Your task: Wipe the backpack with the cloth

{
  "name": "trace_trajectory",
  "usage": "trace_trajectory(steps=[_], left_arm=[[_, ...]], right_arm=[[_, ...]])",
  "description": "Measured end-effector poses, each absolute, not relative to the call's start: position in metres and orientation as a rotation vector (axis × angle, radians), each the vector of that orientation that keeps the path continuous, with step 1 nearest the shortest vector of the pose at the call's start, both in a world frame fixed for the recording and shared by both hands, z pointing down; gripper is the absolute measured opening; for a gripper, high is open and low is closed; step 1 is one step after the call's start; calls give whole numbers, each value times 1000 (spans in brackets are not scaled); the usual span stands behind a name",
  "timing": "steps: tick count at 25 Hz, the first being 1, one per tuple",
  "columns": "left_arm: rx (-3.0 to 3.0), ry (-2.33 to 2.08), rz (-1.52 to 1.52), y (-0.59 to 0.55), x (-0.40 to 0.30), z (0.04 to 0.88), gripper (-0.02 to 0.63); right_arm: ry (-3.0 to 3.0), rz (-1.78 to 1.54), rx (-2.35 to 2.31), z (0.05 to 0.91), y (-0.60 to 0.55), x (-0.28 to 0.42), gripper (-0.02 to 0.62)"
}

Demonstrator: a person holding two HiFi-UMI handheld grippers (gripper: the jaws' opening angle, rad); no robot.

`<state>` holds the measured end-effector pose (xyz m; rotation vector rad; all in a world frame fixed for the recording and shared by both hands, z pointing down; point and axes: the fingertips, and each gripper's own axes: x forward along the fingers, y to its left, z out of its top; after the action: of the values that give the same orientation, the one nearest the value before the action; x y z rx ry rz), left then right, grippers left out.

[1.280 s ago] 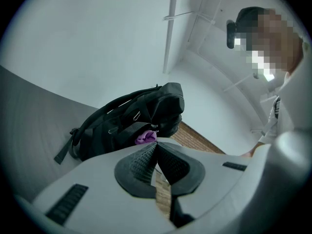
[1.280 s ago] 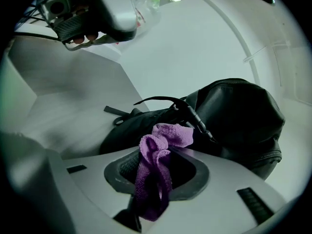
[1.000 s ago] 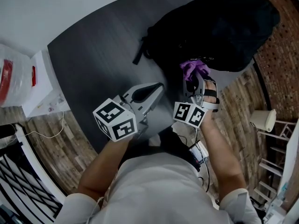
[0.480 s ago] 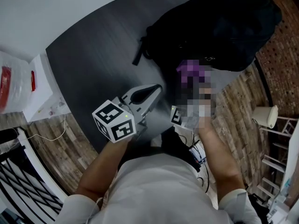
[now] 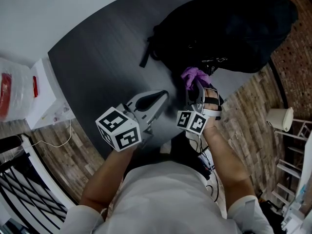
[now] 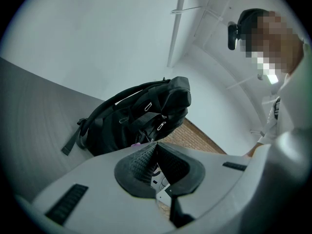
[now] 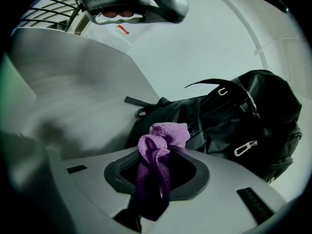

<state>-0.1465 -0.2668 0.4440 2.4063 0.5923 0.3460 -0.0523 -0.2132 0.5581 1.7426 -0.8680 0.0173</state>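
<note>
1. Your right gripper point(image 7: 162, 152) is clamped on the purple cloth point(image 7: 165, 133). Its jaws pinch the middle of the bunched fabric, a crumpled tuft stands out past the tips, and a tail hangs back toward you.
2. Your left gripper point(image 6: 155, 145) carries nothing. Its jaws are pressed together tip to tip, and it hovers over the near part of the dark table point(image 5: 92, 62), apart from the bag and pointing toward it.
3. The black backpack point(image 5: 229, 28) lies slumped at the far end of the table, close to the edge. A strap trails off its left side, and metal zipper pulls show on the face turned toward you.
4. Done so far, as I judge it: you have the cloth in hand and have brought it up to the bag. In the head view the tuft sits just at the backpack's near lower edge, beside the zipper pulls. I cannot tell whether it touches the fabric.
5. Left to do: essentially all of the wiping. No picture shows a cleaned patch, and the black fabric gives no sign either way, so treat the whole upper face and the sides as unwiped.
6. Your next move is probably to press the tuft onto the bag and drag it across. The bag looks soft and nothing holds it in place, so your free left gripper may have to steady it. Watch that the zipper pulls do not snag the cloth.
</note>
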Motion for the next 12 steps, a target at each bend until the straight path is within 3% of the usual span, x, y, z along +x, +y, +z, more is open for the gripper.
trace_trajectory(steps=[12], left_arm=[[2403,577,369,-272,-151,451,5]], right_arm=[[-878,94,1744,589,-214,-52,121]])
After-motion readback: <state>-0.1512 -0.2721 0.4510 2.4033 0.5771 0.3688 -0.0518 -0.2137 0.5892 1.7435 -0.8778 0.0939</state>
